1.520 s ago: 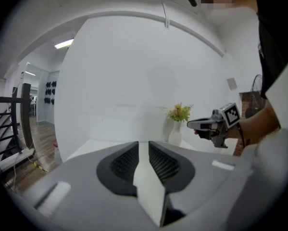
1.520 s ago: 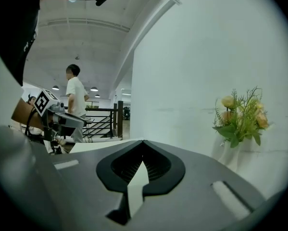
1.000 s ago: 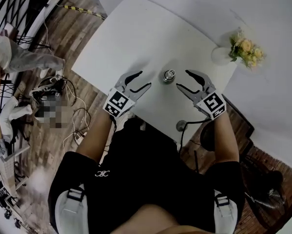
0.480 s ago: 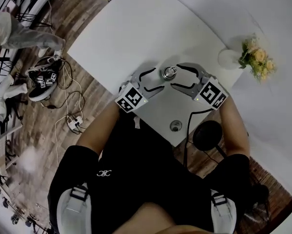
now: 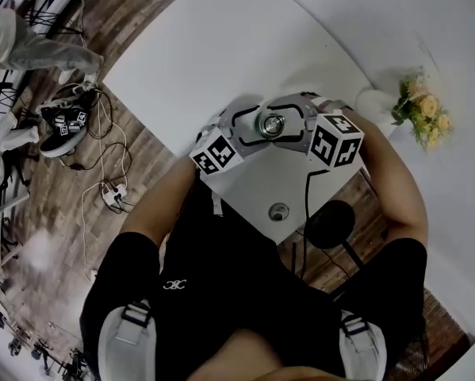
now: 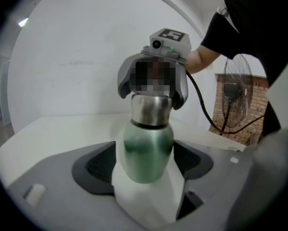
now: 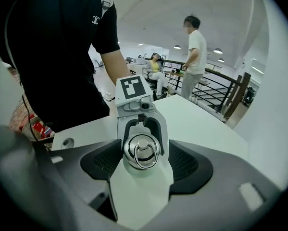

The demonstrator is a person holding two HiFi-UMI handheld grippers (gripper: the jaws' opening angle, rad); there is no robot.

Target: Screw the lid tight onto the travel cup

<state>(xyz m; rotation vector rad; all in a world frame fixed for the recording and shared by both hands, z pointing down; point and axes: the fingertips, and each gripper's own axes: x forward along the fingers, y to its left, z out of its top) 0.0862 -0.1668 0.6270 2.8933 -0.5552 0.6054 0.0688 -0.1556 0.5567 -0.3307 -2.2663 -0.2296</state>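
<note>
The travel cup [image 5: 270, 124] stands upright near the front edge of the white table [image 5: 221, 46]. In the left gripper view its green body [image 6: 147, 148] sits between my left gripper [image 6: 144, 165]'s pads, which are close beside it. These jaws are opening. The steel lid [image 7: 142, 150] with its ring is on top of the cup. My right gripper [image 7: 144, 160] straddles the lid with small gaps either side, its jaws also opening. In the head view the left gripper [image 5: 257, 127] and the right gripper [image 5: 289, 125] face each other around the cup.
A white vase [image 5: 376, 101] of flowers [image 5: 419, 109] stands at the table's right. A round grommet [image 5: 279, 211] lies near the front edge, with a black stool [image 5: 328, 225] below. Cables [image 5: 102, 189] lie on the wooden floor. A fan [image 6: 235, 100] stands behind, and people [image 7: 194, 57] are in the background.
Both grippers have moved inward from either side of the cup and now enclose it. Their jaws look wider than before.
</note>
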